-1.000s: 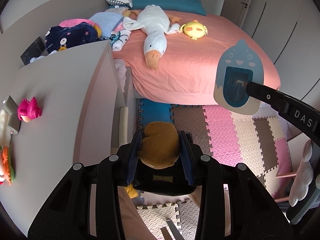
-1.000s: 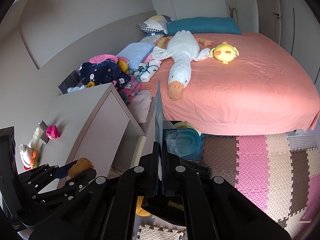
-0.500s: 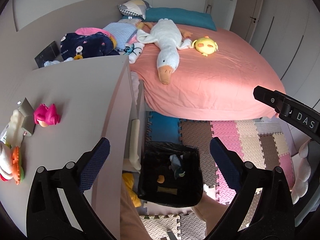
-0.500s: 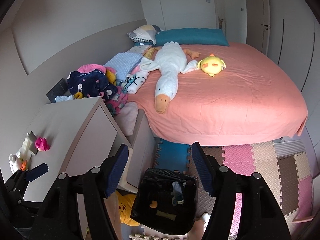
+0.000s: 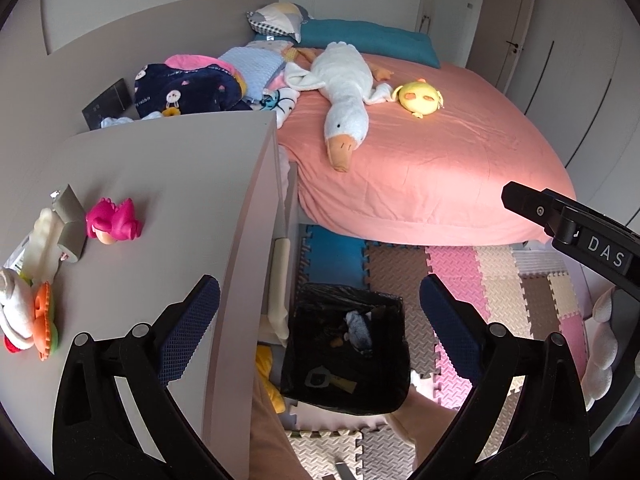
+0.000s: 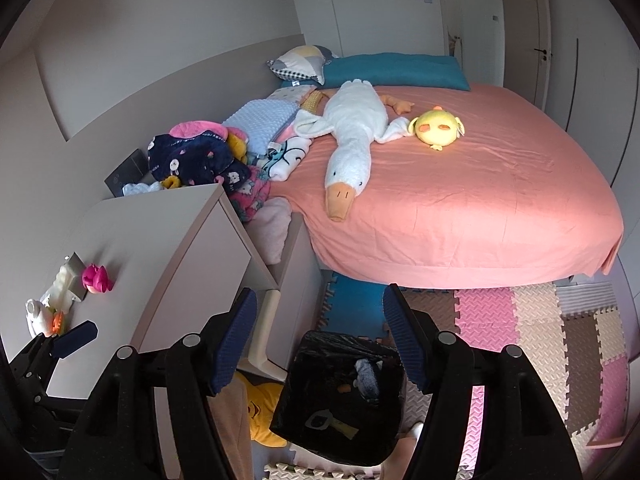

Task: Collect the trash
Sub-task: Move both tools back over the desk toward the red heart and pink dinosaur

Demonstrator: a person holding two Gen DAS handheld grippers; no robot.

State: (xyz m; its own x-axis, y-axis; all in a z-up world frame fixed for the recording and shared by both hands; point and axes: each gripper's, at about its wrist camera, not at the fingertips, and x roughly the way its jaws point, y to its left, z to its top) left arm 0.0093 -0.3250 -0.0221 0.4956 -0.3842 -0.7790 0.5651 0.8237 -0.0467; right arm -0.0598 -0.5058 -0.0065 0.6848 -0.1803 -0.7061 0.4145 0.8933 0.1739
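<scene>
A bin with a black liner (image 5: 298, 360) (image 6: 288, 408) stands on the floor beside the desk, straight below both grippers. Inside it lie a grey-blue crumpled piece (image 5: 358, 324) (image 6: 366, 376), a small brown piece (image 5: 335, 342) (image 6: 343, 389) and a flat card (image 5: 320, 378) (image 6: 320, 420). My left gripper (image 5: 318, 300) is open above the bin with nothing between its pads. My right gripper (image 6: 320, 304) is also open and empty over the bin. Its black arm (image 5: 560, 220) shows at the right of the left wrist view.
A grey desk (image 5: 168, 208) on the left carries a pink toy (image 5: 112, 222) and other small toys. Behind is a bed with a pink cover (image 5: 440, 168), a white goose plush (image 5: 344, 92) and a yellow plush (image 5: 420, 98). Foam mats (image 5: 460, 268) cover the floor. A person's foot (image 5: 424, 408) is beside the bin.
Both grippers have opened. The brown piece left my left gripper and the flat blue-and-white card left my right gripper; both now lie in the bin.
</scene>
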